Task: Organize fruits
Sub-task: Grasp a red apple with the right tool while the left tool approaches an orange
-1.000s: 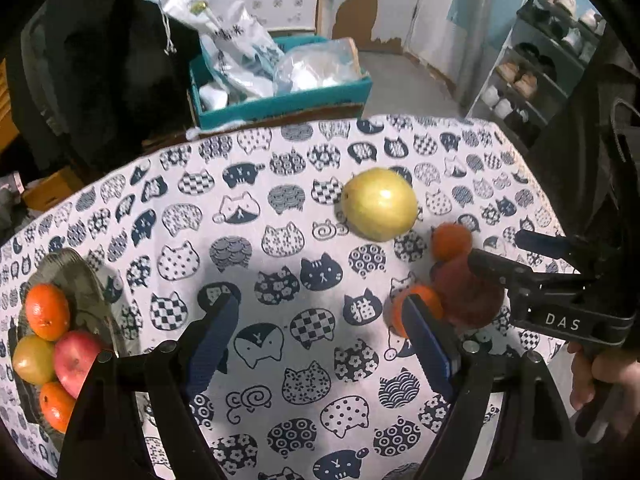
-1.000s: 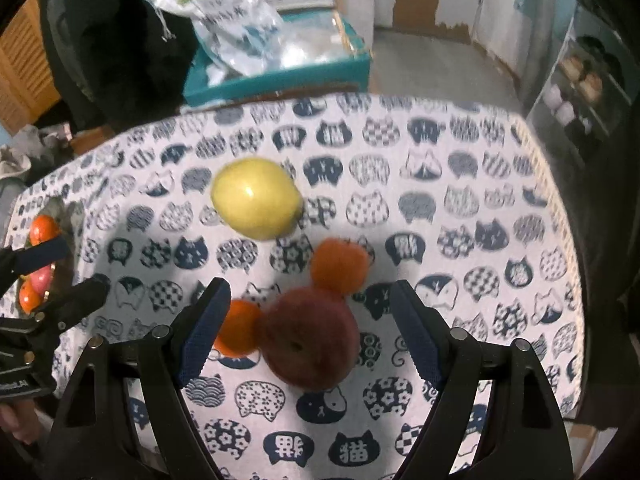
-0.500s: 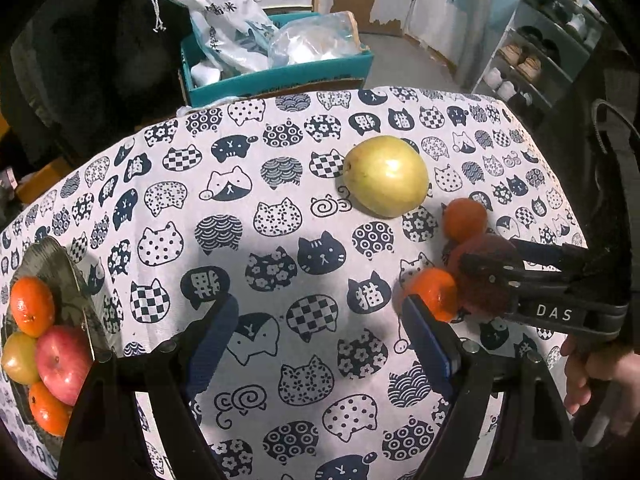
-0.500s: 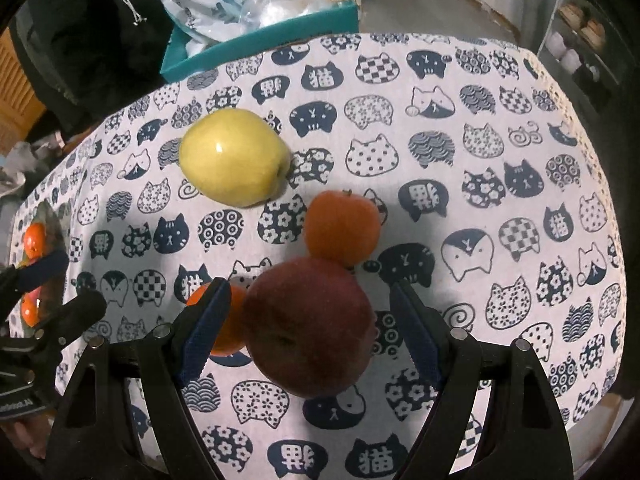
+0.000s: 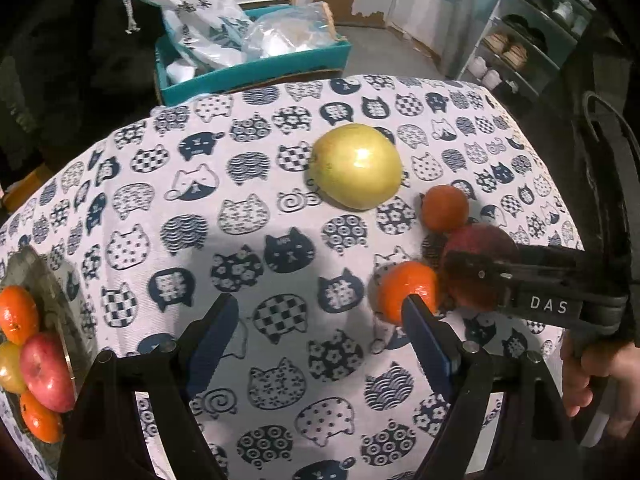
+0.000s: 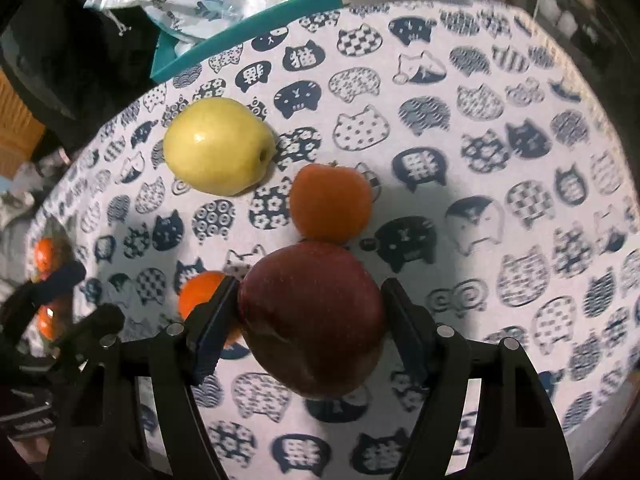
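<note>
Right gripper closing around the dark red apple; left gripper idle and wide above the cloth.

The right jaws are closing with the dark red apple between them; both pads sit at the apple's flanks, and contact appears made on both sides. The apple rests on the cat-print tablecloth, touching an orange fruit behind it, with a small orange just beside the left pad. A yellow-green apple lies farther back, apart from the group. The left gripper's jaws stand wide with only cloth between them. At the left table edge, a plate holds oranges and a red apple. A teal box with plastic bags sits beyond the table.
</note>
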{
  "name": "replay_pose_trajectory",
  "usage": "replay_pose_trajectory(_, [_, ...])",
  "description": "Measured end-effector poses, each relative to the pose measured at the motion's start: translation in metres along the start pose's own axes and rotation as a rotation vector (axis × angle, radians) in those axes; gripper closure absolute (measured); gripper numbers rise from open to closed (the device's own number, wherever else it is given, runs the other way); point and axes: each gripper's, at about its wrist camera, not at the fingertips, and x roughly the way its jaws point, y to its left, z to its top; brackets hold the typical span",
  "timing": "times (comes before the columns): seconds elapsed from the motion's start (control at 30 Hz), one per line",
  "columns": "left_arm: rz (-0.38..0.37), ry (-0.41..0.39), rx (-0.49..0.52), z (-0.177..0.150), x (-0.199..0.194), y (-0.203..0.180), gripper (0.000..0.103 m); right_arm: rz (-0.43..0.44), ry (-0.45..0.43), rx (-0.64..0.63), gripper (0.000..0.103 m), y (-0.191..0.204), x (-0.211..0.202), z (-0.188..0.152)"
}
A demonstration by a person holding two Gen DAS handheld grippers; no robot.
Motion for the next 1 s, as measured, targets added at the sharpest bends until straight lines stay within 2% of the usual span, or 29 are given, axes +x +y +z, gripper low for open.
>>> replay_pose_trajectory(0.43, [-0.055,0.052,0.092,0.008,0.034,-0.046,0.018,-0.097,-0.068,0.017,0.031,-0.039,-0.028,0.008])
replay_pose_trajectory(0.67, [-0.077,0.069,0.043,0.024,0.056,-0.045,0.018,-0.110,-0.035,0.014,0.031,-0.047,-0.012,0.005])
replay_pose_trajectory(1.0, [-0.138,0.084,-0.055,0.042,0.075,-0.038,0.018,-0.101,-0.049,-0.011,0.030,-0.049,-0.012,0.005])
